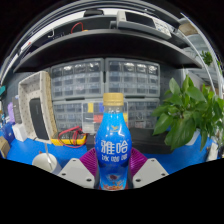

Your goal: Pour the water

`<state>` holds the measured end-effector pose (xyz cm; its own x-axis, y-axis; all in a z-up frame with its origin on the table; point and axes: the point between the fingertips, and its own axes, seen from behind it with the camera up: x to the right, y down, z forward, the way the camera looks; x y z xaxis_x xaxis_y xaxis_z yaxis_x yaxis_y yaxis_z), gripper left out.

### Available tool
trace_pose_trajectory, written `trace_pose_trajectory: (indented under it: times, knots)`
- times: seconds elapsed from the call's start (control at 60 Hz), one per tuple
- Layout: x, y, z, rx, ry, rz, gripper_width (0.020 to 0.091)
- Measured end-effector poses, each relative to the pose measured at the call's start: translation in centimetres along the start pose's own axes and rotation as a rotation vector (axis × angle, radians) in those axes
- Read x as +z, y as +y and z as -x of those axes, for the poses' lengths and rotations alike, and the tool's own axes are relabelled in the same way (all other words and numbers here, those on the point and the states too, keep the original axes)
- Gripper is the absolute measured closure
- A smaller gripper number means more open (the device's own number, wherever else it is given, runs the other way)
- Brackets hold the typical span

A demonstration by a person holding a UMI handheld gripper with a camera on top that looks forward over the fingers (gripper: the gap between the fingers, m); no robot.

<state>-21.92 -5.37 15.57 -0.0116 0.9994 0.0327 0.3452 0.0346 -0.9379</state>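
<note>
Here the jaws (pixel 113 172) clamp the upright blue bottle (pixel 113 140) between both pads.

I see the blue sports-drink bottle with yellow cap (pixel 113 145) filling the gap between the gripper (pixel 113 171) fingers, blocking straight ahead. Right path is crowded by a leafy green potted plant (pixel 189 112). Left has a white round object (pixel 45 160) on the blue tabletop (pixel 185 160), near a beige upright panel (pixel 33 103). Behind, grey drawer cabinets (pixel 105 85) wall off the back. Free room: tabletop strip right of the bottle.
</note>
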Motion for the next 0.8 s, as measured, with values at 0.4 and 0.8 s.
trace_pose_trajectory:
  times: [0.4,0.8]
  knots:
    - [-0.7,1.5,-0.1,-0.003,0.005,-0.036,0.0599]
    - [-6.7,6.9,1.5,-0.002,0.037,0.144,0.0254]
